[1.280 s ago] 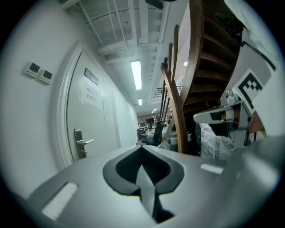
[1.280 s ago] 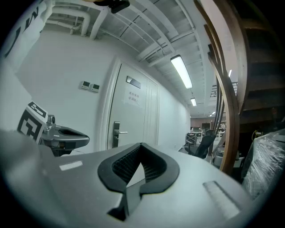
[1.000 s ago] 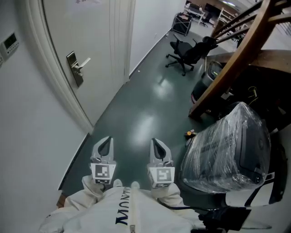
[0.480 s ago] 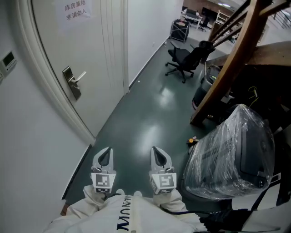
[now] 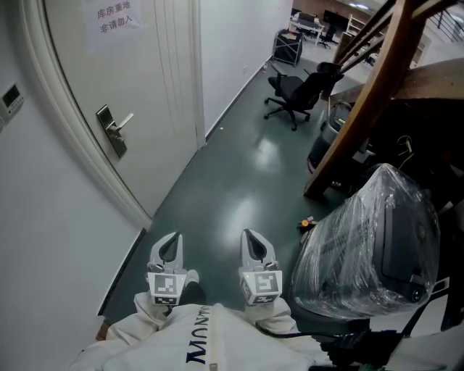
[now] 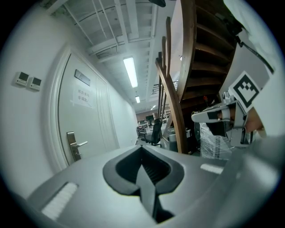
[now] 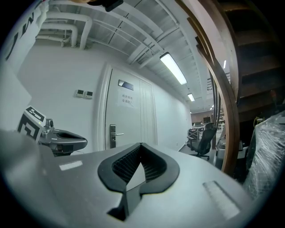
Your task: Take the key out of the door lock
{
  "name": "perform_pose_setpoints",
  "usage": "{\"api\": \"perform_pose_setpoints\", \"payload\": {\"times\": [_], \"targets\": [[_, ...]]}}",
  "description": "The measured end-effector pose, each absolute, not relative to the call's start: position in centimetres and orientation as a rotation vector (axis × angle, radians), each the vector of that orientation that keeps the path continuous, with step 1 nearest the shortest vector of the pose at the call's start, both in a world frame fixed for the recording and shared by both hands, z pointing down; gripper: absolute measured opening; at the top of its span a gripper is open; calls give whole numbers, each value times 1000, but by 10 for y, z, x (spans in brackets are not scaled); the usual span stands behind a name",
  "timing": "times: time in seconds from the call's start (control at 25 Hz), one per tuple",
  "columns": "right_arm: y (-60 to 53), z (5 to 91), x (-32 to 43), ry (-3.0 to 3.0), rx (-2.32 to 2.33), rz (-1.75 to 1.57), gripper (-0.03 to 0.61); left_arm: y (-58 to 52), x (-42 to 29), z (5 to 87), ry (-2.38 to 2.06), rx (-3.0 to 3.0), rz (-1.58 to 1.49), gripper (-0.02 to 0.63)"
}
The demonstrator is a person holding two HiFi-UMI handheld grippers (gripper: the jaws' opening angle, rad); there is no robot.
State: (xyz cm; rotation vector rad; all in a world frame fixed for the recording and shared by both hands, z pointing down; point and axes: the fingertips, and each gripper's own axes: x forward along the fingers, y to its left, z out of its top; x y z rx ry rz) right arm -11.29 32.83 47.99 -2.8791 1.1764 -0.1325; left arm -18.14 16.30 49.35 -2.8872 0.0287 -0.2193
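Left gripper (image 5: 167,245) and right gripper (image 5: 253,245) sit side by side low in the head view, close to my operator's white sleeves, both pointing forward over the dark green floor (image 5: 232,181). Both are well apart from the door (image 5: 145,80), which is up at the left. On it I see the lock plate (image 5: 107,132) with its lever handle (image 5: 125,120), and a paper notice (image 5: 114,18) above. The plate is too small here for me to make out the key. This view alone gives me the plastic-wrapped machine (image 5: 370,239) at the right, a small yellow item (image 5: 305,221) on the floor beside it, and the black office chair (image 5: 293,90) down the corridor.

Over to the left gripper view: the jaws are together, pads meeting along a seam, with nothing between them. This view adds two wall panels left of the door frame, a ceiling strip light (image 6: 130,71) and the wooden stair beams (image 6: 176,89). The right gripper shows off to the right.

Right gripper view: jaws pressed together too, nothing in them. The door stands straight ahead, and the lock plate and lever are clearer here, yet I can't pick out the key. The left gripper shows at the left edge.
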Motion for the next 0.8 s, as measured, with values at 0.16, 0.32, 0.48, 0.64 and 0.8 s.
{"api": "perform_pose_setpoints", "payload": {"times": [0.16,0.32,0.48,0.64,0.8], "targets": [[325,484,-102,1165,-2888,-139,0,155,-169,496,27,-2890,-224,0],[316,489,-83,1161,-2909,-158,0,144,-147,504,15,-2905,-226,0],[302,490,-53,1127,-2933,-176,0,129,-114,506,-15,-2916,-221,0],[274,490,-25,1138,-2940,-185,0,101,-83,506,-13,-2916,-221,0],[244,491,1,1154,-2935,-200,0,67,-55,505,13,-2919,-235,0]]}}
